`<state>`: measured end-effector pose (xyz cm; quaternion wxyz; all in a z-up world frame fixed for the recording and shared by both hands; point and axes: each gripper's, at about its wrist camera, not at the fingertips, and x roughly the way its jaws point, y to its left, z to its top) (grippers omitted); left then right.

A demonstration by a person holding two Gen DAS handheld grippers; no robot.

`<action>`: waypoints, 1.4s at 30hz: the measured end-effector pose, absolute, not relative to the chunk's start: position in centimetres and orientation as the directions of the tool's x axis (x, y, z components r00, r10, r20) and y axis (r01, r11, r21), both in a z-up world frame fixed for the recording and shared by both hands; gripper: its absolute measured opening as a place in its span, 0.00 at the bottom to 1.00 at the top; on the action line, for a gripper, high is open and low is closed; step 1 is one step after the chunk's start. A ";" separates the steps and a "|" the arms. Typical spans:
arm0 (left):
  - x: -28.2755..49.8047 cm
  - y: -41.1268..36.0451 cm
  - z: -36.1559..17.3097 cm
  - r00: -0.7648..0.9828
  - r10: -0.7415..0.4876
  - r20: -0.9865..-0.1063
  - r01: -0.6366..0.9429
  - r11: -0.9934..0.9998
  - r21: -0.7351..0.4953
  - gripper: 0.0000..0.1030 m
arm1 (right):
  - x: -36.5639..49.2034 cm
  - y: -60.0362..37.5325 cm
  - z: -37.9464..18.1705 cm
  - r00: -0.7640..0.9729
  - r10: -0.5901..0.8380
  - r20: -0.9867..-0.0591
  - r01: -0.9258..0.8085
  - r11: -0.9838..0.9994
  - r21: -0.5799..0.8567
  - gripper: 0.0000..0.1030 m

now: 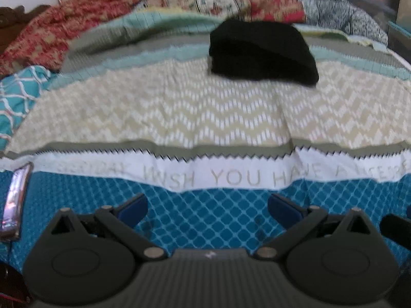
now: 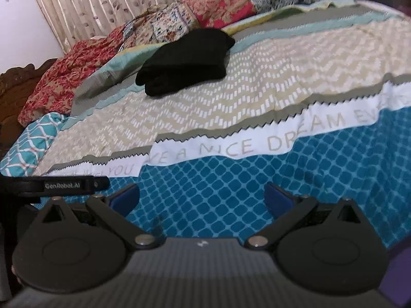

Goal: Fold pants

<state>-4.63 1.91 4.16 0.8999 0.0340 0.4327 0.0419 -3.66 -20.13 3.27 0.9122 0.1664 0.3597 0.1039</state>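
Note:
The black pants (image 1: pixel 262 54) lie folded into a compact bundle on the bed, far ahead on the beige zigzag part of the bedspread; they also show in the right wrist view (image 2: pixel 185 61). My left gripper (image 1: pixel 208 210) is open and empty, low over the blue diamond-patterned part of the bedspread, well short of the pants. My right gripper (image 2: pixel 201 200) is open and empty too, over the same blue area. A black strap of the left gripper (image 2: pixel 64 185) shows at the left of the right wrist view.
The bedspread (image 1: pixel 179 118) has beige, white lettered and blue bands. Red floral and patterned quilts (image 2: pixel 77 71) are piled along the far side by a curtain (image 2: pixel 102 2). A teal pillow (image 1: pixel 18 95) lies at left. A shiny object (image 1: pixel 14 200) sits at the left edge.

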 end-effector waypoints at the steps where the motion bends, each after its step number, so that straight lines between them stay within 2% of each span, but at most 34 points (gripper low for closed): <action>1: -4.8 1.8 4.5 0.630 0.106 -0.769 -0.045 0.994 0.100 1.00 | -4.0 -19.9 4.0 0.733 0.302 -0.609 -0.076 0.927 0.368 1.00; 9: -5.8 1.2 7.2 0.689 0.093 -0.719 -0.020 0.994 0.109 1.00 | -4.9 -18.6 7.8 0.811 0.236 -0.535 -0.065 0.946 0.319 1.00; 16: -6.5 1.4 8.1 0.687 0.081 -0.722 -0.036 0.996 0.077 1.00 | -4.9 -17.9 8.0 0.795 0.253 -0.551 -0.056 0.936 0.349 1.00; 24: -7.0 1.5 8.5 0.696 0.113 -0.709 -0.053 0.993 0.106 1.00 | -5.4 -17.1 8.2 0.783 0.273 -0.559 -0.059 0.927 0.371 1.00; 42: -7.4 1.8 8.9 0.630 0.085 -0.772 -0.059 0.996 0.061 1.00 | -5.9 -16.9 9.2 0.783 0.301 -0.545 -0.062 0.909 0.412 1.00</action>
